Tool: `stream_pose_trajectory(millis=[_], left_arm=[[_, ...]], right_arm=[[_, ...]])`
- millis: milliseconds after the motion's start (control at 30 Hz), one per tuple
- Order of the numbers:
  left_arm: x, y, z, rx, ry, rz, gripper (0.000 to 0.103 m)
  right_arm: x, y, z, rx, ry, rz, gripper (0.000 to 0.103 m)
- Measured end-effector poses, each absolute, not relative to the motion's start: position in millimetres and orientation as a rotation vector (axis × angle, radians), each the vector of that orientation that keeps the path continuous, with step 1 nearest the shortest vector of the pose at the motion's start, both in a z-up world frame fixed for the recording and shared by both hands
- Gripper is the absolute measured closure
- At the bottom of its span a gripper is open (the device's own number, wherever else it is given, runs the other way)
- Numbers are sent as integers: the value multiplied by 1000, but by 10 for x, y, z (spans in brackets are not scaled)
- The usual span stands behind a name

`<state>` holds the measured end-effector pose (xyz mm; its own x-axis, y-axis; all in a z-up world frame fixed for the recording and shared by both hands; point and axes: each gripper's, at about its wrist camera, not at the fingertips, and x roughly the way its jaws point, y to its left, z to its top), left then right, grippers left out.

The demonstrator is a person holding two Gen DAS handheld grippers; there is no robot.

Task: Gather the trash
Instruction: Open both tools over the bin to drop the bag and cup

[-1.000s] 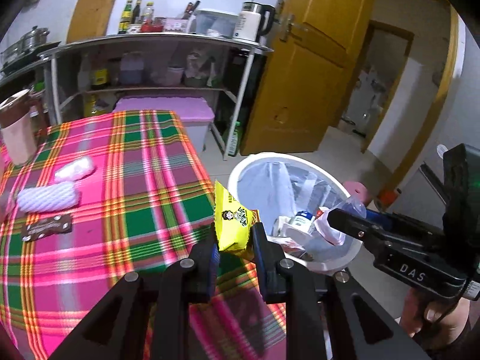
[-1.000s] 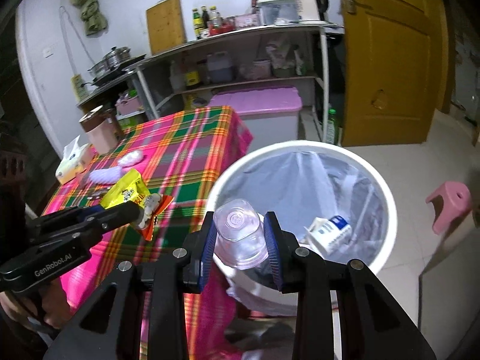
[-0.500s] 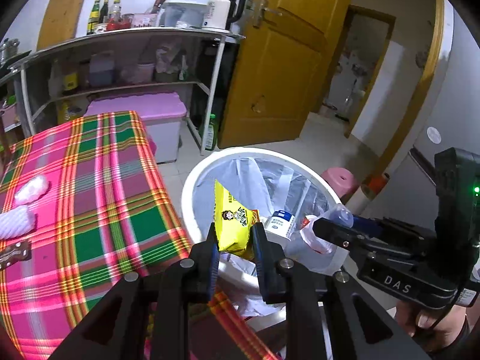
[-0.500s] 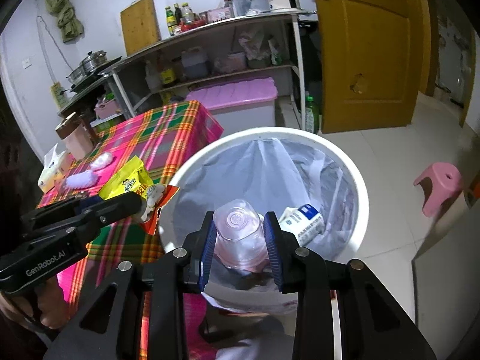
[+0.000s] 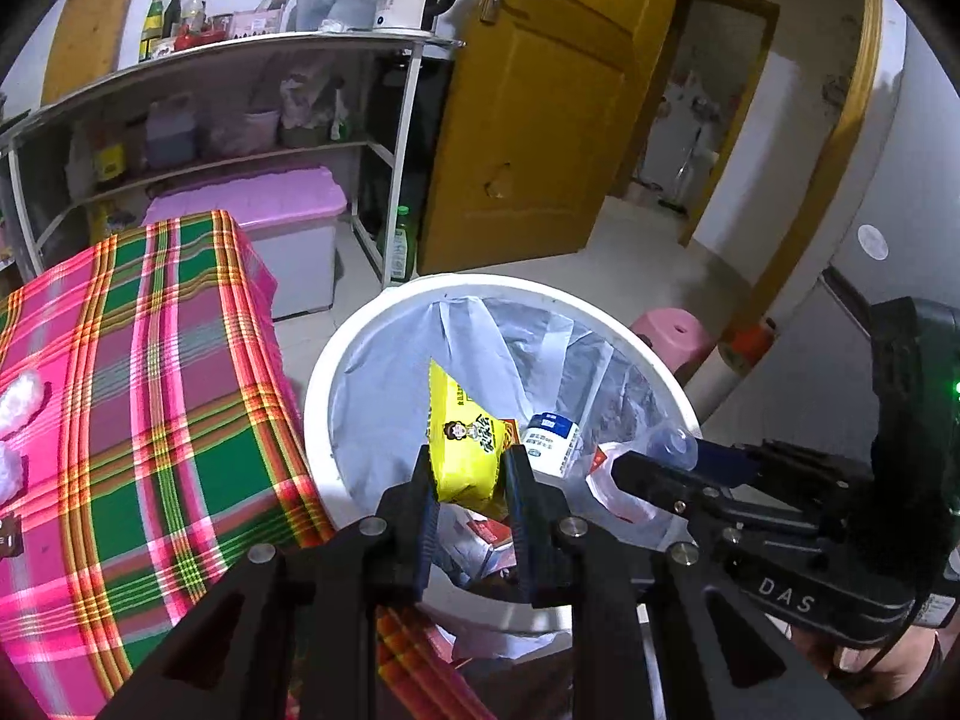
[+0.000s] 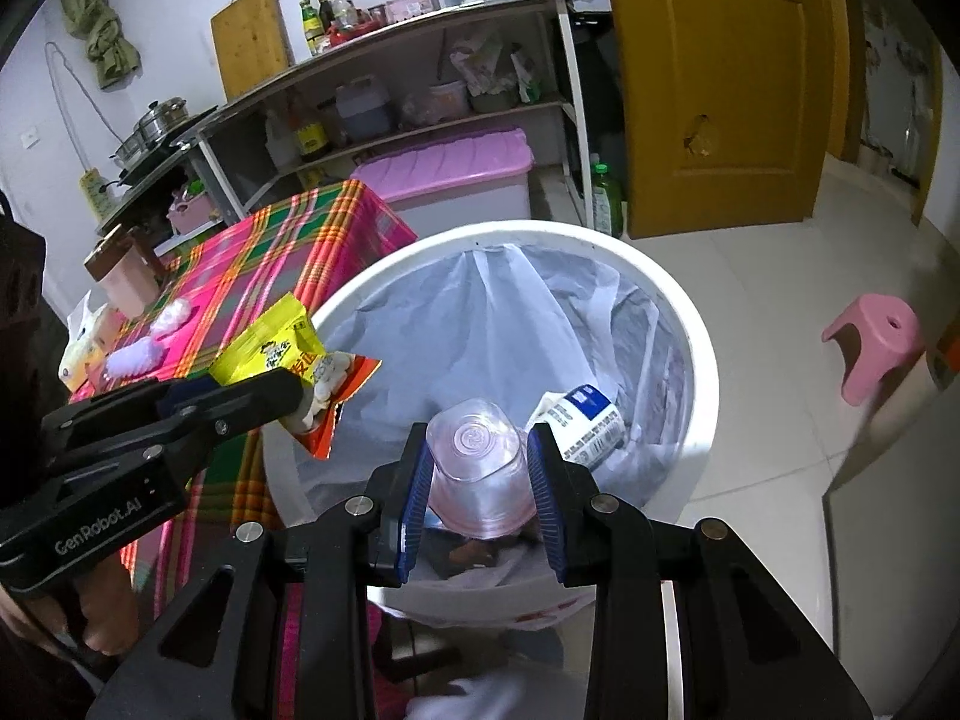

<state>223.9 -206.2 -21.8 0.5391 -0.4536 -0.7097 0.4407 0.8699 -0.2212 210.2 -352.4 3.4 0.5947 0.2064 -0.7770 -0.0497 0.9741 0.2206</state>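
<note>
My left gripper [image 5: 468, 471] is shut on a yellow snack packet [image 5: 465, 441] and holds it over the white trash bin [image 5: 336, 360], which has a clear liner. The packet also shows in the right wrist view [image 6: 270, 345]. My right gripper [image 6: 477, 468] is shut on a clear plastic cup [image 6: 477, 459], held above the bin's opening [image 6: 690, 312]. In the left wrist view the cup [image 5: 666, 450] sits in the right gripper over the bin's right side. A white and blue carton [image 6: 579, 414] lies inside the bin.
The table with the pink and green plaid cloth [image 5: 138, 372] stands left of the bin, with white wrappers [image 6: 135, 357] and a tissue pack on it. A pink stool [image 6: 876, 342] stands on the floor to the right. A shelf unit and yellow door are behind.
Both grippers have moved from the table edge to over the bin's opening, carrying the packet and the cup. Both stay shut.
</note>
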Motion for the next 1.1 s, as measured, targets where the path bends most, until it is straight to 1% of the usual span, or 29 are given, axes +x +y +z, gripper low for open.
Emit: stream_pose_trajectory(millis=[167,300,333,400,733,1100], left_arm=[[2268,-2095,-255,-10,862,-529,80],[2266,-2103,-244,-13,856,-531,74],[2266,-2106,-242,-13,854,-531,74],[2265,-2097,-237,-18,851,-531,74],[2162,-1945,-146,-59,831,-525,74],[1895,-1602,-2,-97,791,-469,74]], right_arm=[[2115,-3554,5,189,930,148,69],[2100,-3562,19,193,922,145,69],[2096,-3564,24,193,920,144,68],[2092,-3572,32,193,917,144,62],[2024,-3507,137,176,892,156,62],[1838,-3258,349,135,854,204,62]])
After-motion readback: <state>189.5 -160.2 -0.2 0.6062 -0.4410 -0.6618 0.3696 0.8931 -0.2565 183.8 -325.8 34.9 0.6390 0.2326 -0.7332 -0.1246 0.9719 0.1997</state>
